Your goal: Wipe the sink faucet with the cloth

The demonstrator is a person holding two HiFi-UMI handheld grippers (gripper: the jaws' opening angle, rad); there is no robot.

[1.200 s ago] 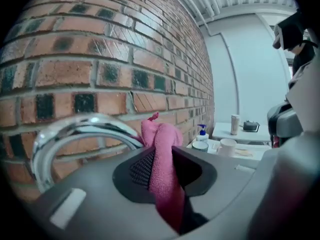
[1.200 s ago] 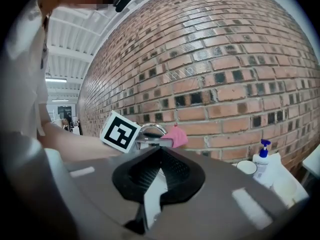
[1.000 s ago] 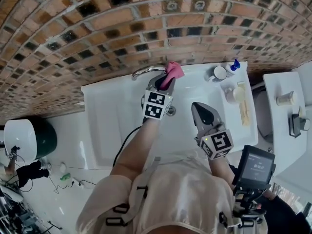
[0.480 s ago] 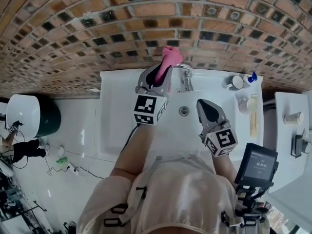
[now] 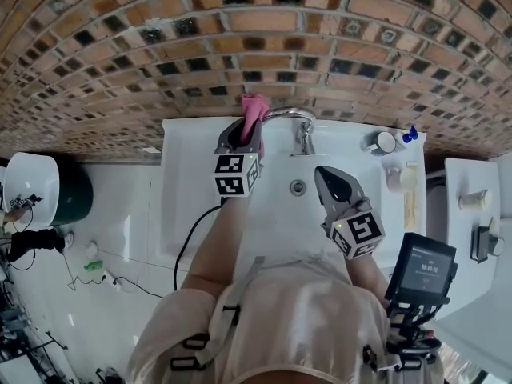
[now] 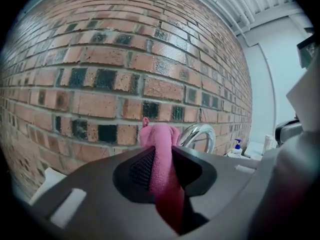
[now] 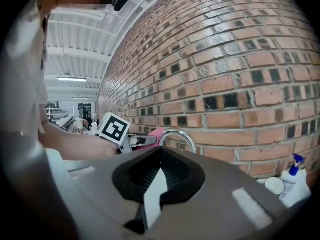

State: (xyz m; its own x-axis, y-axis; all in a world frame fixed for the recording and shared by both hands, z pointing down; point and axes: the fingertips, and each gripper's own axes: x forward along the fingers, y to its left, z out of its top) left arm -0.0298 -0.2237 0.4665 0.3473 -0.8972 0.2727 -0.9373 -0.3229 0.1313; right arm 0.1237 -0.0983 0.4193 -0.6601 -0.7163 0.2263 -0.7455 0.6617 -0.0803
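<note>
The chrome faucet [image 5: 292,115] arches over the white sink [image 5: 188,182] against the brick wall. My left gripper [image 5: 248,125] is shut on a pink cloth [image 5: 255,106], which sticks up from the jaws just left of the spout's arc; whether it touches the spout I cannot tell. In the left gripper view the cloth [image 6: 160,140] fills the jaw gap of the left gripper [image 6: 159,151], with the faucet [image 6: 200,134] behind it to the right. My right gripper [image 5: 324,176] hovers over the basin right of the drain [image 5: 298,187], shut and empty. The right gripper view shows the faucet [image 7: 178,136] ahead.
A cup [image 5: 382,142] and a blue-capped bottle [image 5: 409,135] stand on the sink's right rim, with a long pale item [image 5: 414,205] beside them. A black device with a screen [image 5: 424,269] sits at the lower right. A white counter [image 5: 472,214] is to the right.
My left gripper has carried the cloth up and across toward the wall, to the left end of the faucet's arc. The right gripper has shifted only a little.
</note>
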